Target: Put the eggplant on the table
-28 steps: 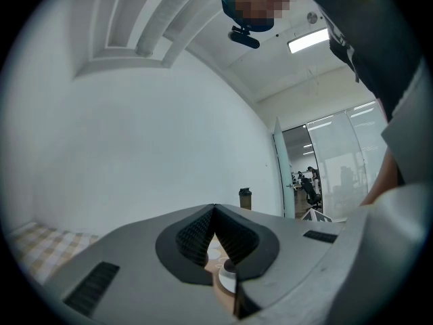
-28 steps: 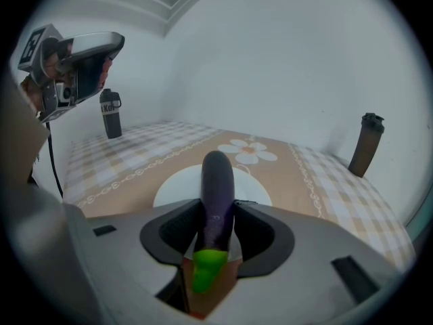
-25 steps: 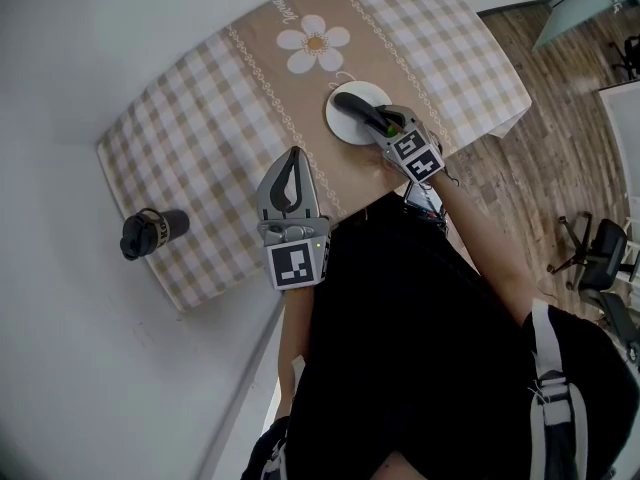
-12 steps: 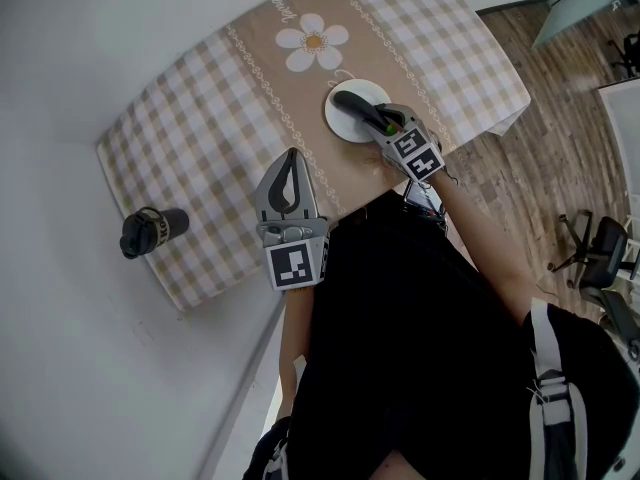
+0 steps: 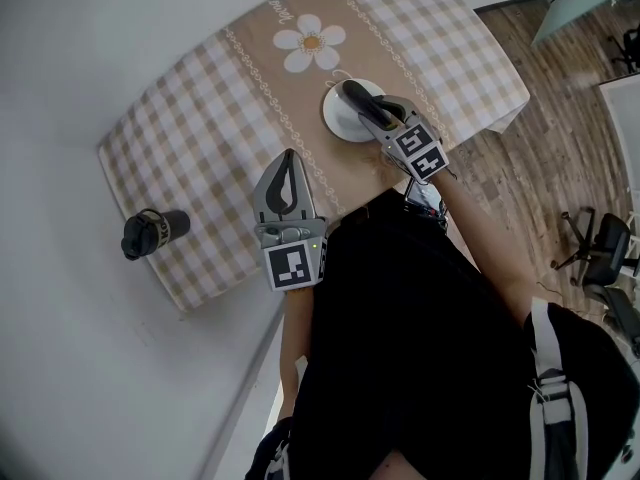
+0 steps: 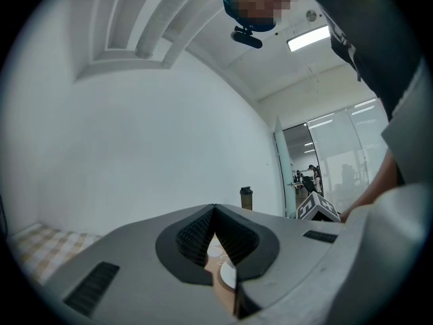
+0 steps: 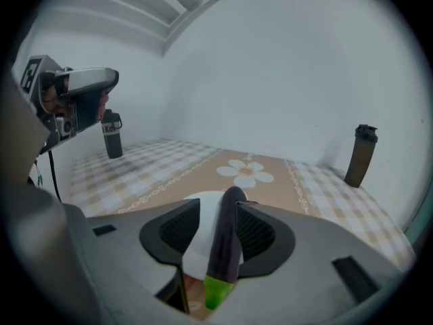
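The dark purple eggplant (image 5: 355,97) with a green stem end (image 7: 226,246) is clamped lengthwise in my right gripper (image 5: 372,112), just above a white plate (image 5: 338,125) on the checked tablecloth of the table (image 5: 200,118). In the right gripper view the eggplant lies between the jaws of that gripper (image 7: 220,212), with the plate (image 7: 200,229) showing below it. My left gripper (image 5: 289,160) hovers near the table's front edge, its jaws pressed together with nothing in them (image 6: 214,212).
A black bottle (image 5: 152,231) lies at the table's left end. Another dark bottle (image 7: 362,156) stands at the far right corner. A white daisy print (image 5: 311,39) marks the cloth beyond the plate. White walls run along the table; wood floor and office chairs (image 5: 600,258) lie to the right.
My right gripper has shifted slightly farther over the plate with the eggplant still in it. The left gripper has stayed in place.
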The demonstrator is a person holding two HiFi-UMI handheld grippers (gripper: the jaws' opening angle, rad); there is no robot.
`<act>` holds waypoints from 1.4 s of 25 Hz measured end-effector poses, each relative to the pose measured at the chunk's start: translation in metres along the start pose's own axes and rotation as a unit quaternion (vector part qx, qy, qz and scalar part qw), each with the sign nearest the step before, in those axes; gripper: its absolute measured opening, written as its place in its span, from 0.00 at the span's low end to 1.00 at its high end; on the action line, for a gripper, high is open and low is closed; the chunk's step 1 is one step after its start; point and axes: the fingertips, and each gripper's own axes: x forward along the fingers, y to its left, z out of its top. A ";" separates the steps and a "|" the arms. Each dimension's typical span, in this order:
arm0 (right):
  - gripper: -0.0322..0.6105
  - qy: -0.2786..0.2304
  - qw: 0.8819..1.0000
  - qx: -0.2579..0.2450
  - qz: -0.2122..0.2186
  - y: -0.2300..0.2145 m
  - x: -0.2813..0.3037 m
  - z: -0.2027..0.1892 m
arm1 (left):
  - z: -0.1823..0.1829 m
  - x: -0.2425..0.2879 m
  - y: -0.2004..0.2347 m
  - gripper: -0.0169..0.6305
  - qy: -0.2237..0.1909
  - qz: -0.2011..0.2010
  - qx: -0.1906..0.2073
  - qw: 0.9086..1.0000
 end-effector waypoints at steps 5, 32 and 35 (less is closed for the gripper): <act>0.31 -0.035 0.999 -0.004 -0.001 -0.001 -0.014 0.023 | 0.002 0.005 -0.007 0.03 -0.002 -0.005 -0.001 1.000; 0.31 -0.261 0.964 0.009 0.057 0.019 -0.132 0.195 | 0.022 0.016 -0.005 0.03 -0.018 -0.011 0.029 0.999; 0.31 -0.280 0.957 -0.058 0.041 0.029 -0.145 0.211 | 0.029 0.015 -0.004 0.03 -0.028 -0.009 0.031 0.999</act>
